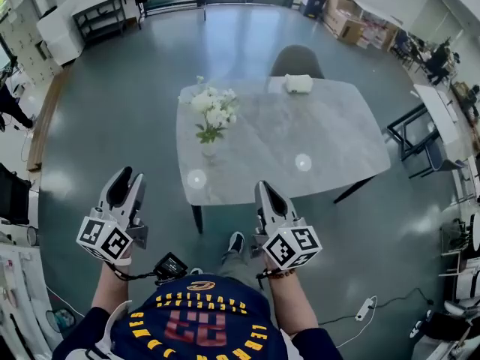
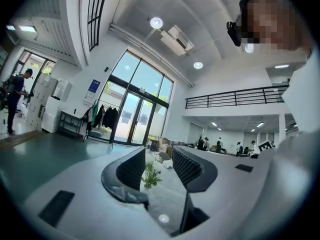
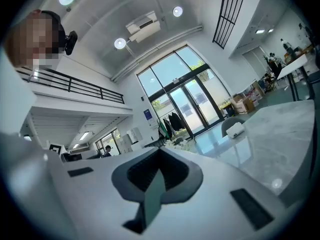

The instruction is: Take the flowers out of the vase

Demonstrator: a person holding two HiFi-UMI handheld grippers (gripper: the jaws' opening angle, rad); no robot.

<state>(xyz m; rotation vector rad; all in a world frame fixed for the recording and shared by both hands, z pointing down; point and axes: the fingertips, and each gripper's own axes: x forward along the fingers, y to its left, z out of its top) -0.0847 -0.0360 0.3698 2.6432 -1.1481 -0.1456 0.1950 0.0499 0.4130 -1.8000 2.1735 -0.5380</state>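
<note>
**Grey hall, pale stone table: flowers in their vase, both tongs held short of the table**

Grey-green floor spreads wide around a pale, marbled table; a person stands at its near edge with a pair of tongs in each hand, one shoe showing between them.

The left tongs point level toward the table; in the left gripper view their jaws stand apart with nothing gripped; far off in the gap between them shows the bunch of flowers, well apart from the jaws.

The right tongs also point level toward the table; in the right gripper view their jaws are pressed together and hold nothing.

The flowers, white heads on green stems, stand upright in a small pale vase; the vase sits on the table ahead of both tongs, between their two lines, on the half of the table that faces the left tongs; neither pair touches it.

Farther ahead of the right tongs, at the table's far edge, lies a white bundle; what it is cannot be told; just beyond it a grey chair is pushed up to the table.

Beyond the table, seen past the left tongs, tall glass doors fill the far wall, with a clothes rack beside them.
</note>
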